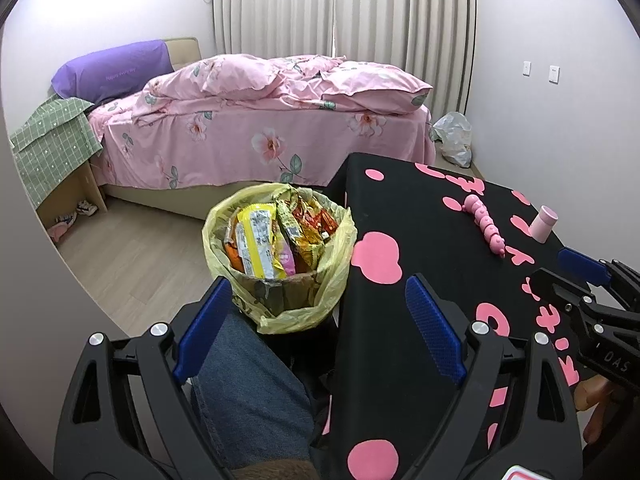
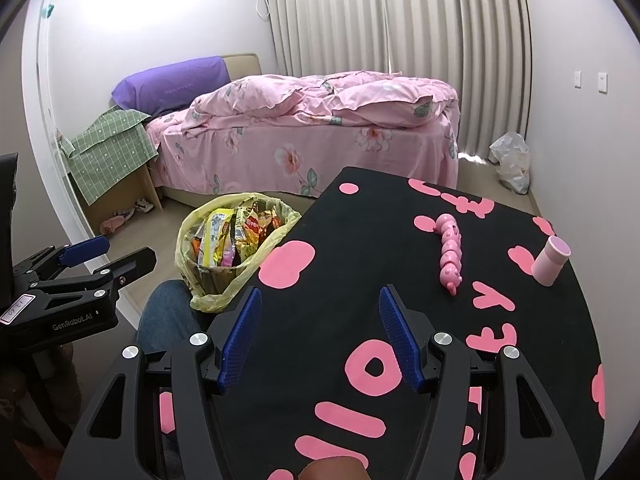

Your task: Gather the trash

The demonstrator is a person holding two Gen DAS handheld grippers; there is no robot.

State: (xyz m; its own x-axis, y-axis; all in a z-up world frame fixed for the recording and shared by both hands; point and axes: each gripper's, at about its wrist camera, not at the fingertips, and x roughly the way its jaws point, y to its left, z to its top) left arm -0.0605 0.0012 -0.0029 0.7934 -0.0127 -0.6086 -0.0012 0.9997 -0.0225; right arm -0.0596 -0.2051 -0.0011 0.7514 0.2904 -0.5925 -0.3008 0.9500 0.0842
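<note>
Bedroom floor | bin (image 1: 280, 276): yellow liner, full of snack wrappers (image 1: 276, 236)

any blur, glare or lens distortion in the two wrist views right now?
Left wrist view: sharp, no motion blur; strong fisheye bend with dark corner vignette; even indoor light, mild sheen on the yellow bin liner. Right wrist view: equally sharp; curtains bow at the edges; a bright strip on the floor under the curtains; the pink toy and pink cup read clearly on the black table cover.

Bare tablecloth (image 2: 328, 280) ahead; toy caterpillar (image 2: 450, 254) and cup (image 2: 550, 260) crowd its right.
</note>
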